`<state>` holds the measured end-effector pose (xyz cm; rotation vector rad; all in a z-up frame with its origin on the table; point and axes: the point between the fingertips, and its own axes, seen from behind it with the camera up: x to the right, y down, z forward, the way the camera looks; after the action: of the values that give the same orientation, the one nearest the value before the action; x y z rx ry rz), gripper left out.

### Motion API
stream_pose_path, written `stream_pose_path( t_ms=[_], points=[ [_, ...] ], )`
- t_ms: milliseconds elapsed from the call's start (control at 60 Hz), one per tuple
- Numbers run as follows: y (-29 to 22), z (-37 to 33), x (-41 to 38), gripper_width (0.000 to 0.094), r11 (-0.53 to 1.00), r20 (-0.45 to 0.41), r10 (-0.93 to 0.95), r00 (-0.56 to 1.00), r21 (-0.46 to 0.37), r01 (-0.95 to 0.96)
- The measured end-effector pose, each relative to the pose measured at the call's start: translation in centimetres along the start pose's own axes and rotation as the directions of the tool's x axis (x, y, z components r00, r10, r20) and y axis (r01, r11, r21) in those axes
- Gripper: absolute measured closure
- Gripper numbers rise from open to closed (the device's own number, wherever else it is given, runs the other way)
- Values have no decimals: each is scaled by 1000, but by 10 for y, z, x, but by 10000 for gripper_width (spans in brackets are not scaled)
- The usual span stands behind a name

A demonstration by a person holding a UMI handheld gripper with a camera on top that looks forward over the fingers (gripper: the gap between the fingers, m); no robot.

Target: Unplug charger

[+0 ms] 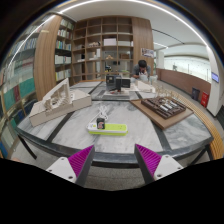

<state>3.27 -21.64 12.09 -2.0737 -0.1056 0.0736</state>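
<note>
A yellow-green power strip (107,128) lies on the grey table (75,140) a short way ahead of my fingers. A small white and dark charger (100,121) stands plugged into its left part. My gripper (113,160) is open and empty, its two magenta pads (80,159) spread wide apart, with the strip beyond them and roughly centred between them.
Architectural models stand on tables to the left (52,103) and right (165,105). Tall wooden bookshelves (105,45) line the back wall, with a dark monitor (118,84) in front of them. The table's front edge (110,158) runs between my fingers.
</note>
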Motion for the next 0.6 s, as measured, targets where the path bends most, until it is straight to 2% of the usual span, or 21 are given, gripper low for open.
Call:
stream_pose_path(
  t_ms=[217, 333, 467, 600],
  points=[
    [-6, 55, -37, 123, 999, 47, -49, 998, -9, 49],
    [-7, 116, -59, 124, 994, 89, -109, 990, -16, 111],
    [-20, 175, -67, 120, 993, 82, -114, 990, 1, 115],
    [-35, 228, -61, 118, 1000, 49, -21, 999, 13, 20]
  ],
)
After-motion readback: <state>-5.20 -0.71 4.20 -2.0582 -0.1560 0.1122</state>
